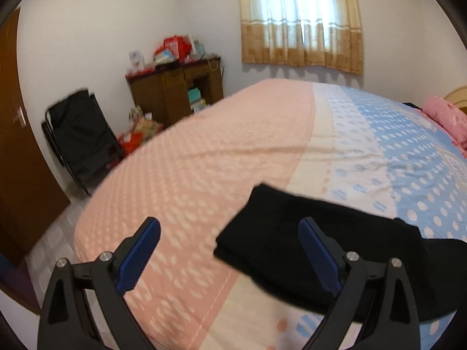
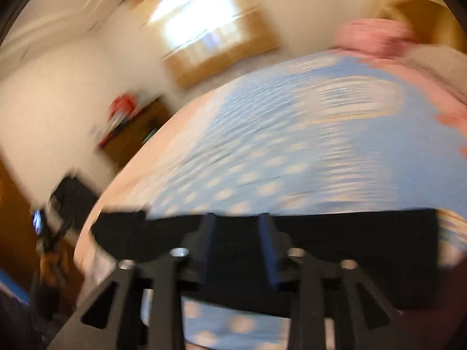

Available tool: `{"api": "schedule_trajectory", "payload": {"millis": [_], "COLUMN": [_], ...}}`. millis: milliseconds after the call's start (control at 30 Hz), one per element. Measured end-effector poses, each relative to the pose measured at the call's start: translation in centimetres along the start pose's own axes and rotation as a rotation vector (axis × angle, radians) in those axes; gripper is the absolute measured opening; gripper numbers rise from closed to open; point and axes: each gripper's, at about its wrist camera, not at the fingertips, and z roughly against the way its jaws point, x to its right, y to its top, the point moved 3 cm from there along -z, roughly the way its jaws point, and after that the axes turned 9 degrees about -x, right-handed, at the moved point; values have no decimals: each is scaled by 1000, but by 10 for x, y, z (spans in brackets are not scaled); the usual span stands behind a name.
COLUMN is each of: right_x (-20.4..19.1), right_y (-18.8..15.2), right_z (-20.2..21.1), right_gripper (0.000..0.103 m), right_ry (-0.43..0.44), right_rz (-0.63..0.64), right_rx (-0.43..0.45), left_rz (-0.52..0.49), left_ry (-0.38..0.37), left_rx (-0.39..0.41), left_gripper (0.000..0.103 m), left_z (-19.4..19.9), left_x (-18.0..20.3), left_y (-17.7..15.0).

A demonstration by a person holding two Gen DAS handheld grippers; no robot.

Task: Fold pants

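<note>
The black pants (image 1: 280, 233) lie folded flat on the bed (image 1: 204, 160), near its front edge. My left gripper (image 1: 230, 248) is open and empty; its right finger is over the pants' left end and its left finger over the pink sheet. In the blurred right wrist view the pants (image 2: 350, 239) stretch as a long black band across the bed (image 2: 292, 145). My right gripper (image 2: 236, 233) hangs over their middle with the jaws a narrow gap apart, holding nothing that I can see.
A pink pillow (image 1: 446, 119) lies at the bed's far right. A wooden cabinet (image 1: 178, 93) with clutter stands by the far wall. A black folded chair (image 1: 78, 134) and a brown door (image 1: 17, 145) are to the left. A curtained window (image 1: 300, 20) is behind.
</note>
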Motion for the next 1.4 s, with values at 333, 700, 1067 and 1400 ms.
{"api": "schedule_trajectory", "payload": {"millis": [333,700,1067,1400], "right_x": [-158,-181,-126,8], "right_y": [-32,-59,-46,-14], "right_z": [-160,-166,-148,-9], "right_gripper": [37,37,37,66], "right_ry": [186,254,297,76], "right_rz": [196,140,-127,-274], "right_rx": [-217,-229,-132,183], "left_rz": [21,72,93,238], "left_ry": [-64,-391,-286,-257], "left_rx": [-67,-207,-174,-151], "left_gripper": [98,98,53,24], "left_z": [-27,-88,-89,-83], "left_x": [-26,-15,5,-16], "left_y": [-10,9,-11,-9]}}
